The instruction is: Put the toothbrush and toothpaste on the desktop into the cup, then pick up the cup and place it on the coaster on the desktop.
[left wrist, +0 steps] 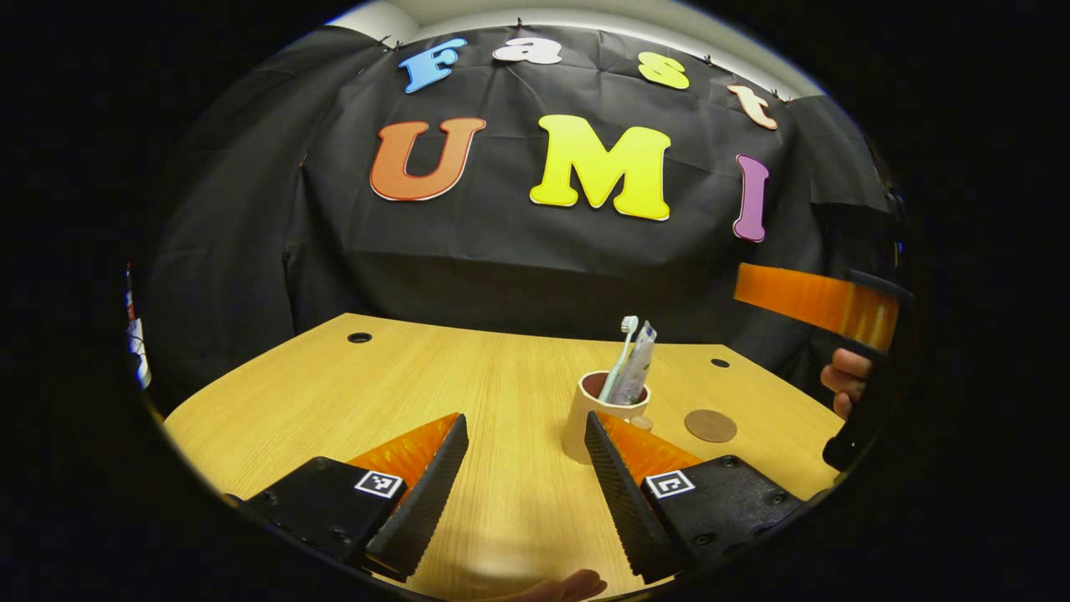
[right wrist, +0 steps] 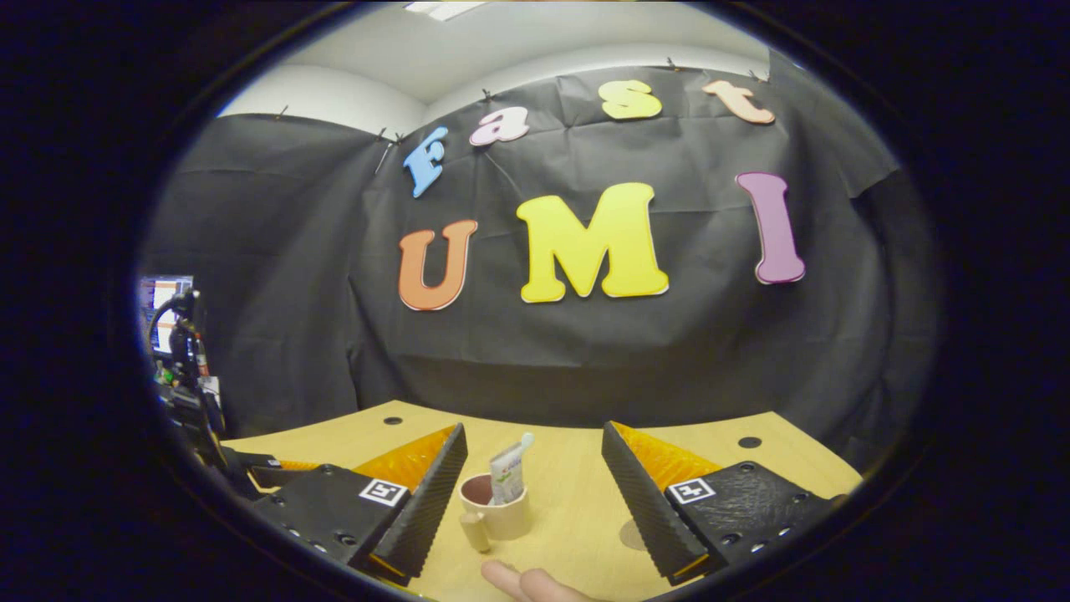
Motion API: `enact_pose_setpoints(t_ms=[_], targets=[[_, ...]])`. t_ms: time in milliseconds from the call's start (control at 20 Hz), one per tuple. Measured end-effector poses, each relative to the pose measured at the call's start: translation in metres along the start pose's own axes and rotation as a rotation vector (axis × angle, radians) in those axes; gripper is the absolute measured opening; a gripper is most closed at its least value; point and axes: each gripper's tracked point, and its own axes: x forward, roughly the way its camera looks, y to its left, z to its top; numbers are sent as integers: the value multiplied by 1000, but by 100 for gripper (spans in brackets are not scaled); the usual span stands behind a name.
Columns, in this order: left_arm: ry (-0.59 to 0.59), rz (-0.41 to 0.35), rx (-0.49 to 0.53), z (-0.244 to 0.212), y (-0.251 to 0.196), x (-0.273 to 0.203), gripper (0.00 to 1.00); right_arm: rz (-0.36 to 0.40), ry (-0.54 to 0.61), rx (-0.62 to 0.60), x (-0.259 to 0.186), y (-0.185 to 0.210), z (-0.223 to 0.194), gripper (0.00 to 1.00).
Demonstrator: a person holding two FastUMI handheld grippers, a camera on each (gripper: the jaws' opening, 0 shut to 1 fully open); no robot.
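Wooden desktop (left wrist: 468, 376), one cup (left wrist: 589, 418), one toothbrush (left wrist: 623, 347), one toothpaste (left wrist: 639, 368), one coaster (left wrist: 710, 425)

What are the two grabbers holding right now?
Nothing. The left gripper and right gripper are both open, and the cup stands free on the table.

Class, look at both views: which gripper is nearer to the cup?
Left, likely. The left gripper sits just before the cup, one finger overlapping its base. The right gripper frames it from slightly farther back.
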Motion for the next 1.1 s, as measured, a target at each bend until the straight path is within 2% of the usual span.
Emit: enact_pose_setpoints(t_ms=[200,500,550,600,800,850,1000,1100], targets=[[90,8,15,13,-14,16,89,-36,-21,-17,-37,-26,1,97],[336,-45,41,3,-51,39,90,-91,-36,0,-76,-68,-4,97],[398,-46,46,-4,-55,40,100,-94,-37,8,-81,-72,-5,97],[464,-55,47,-14,-59,42,90,-100,-43,21,-85,-79,-6,97],[698,-44,40,-47,-68,43,90,-149,-68,29,-99,-105,-12,97],[725,-41,49,-51,-69,44,91,-154,-72,25,-102,-109,-13,99],[795,-2,82,-61,-61,48,90,-159,-79,15,-108,-121,-20,93],[856,13,83,-68,-55,49,87,-174,-86,10,-109,-128,-15,96]])
